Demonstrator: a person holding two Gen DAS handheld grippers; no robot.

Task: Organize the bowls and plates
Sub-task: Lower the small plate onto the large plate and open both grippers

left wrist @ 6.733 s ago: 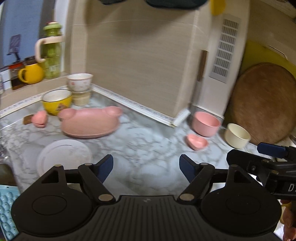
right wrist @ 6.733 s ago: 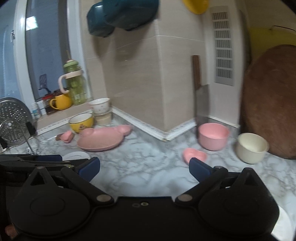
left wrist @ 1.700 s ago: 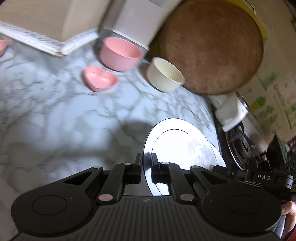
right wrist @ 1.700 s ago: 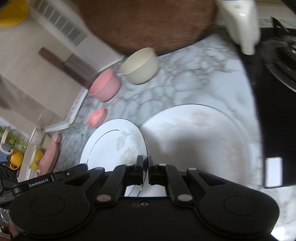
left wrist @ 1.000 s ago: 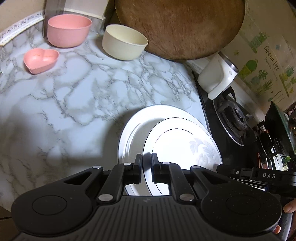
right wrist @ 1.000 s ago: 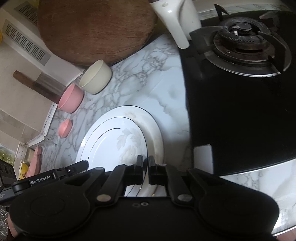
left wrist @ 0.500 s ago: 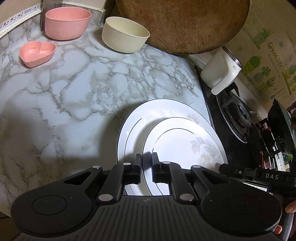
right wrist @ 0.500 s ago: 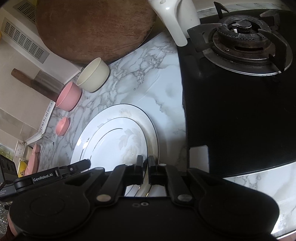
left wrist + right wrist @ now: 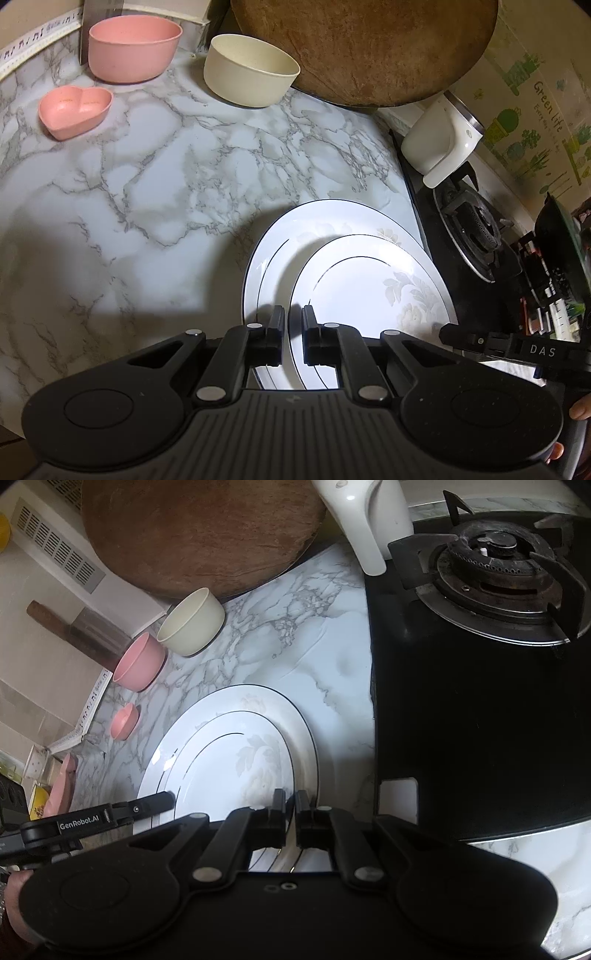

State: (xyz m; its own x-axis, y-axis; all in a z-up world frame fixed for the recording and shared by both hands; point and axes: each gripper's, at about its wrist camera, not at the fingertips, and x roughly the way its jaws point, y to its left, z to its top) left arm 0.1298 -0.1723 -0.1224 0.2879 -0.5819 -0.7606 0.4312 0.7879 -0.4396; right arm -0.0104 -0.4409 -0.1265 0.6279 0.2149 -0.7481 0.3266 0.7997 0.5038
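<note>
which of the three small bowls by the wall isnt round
The small pink heart-shaped dish. The pink bowl and the cream bowl behind it are both round and taller; the heart one is shallow and sits alone, nearer the camera.

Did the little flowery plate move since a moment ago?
Yes. The small plate, once beside the big plate and overlapping its edge, now sits over it, closer to the stove.

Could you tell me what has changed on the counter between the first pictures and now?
Both grippers, open at first, are now shut on the rim of the smaller floral plate: the left gripper and the right gripper hold it between them. They have carried it over the larger white plate beside the stove, where it now nearly rests. The pink bowl, cream bowl and heart dish have not moved.
</note>
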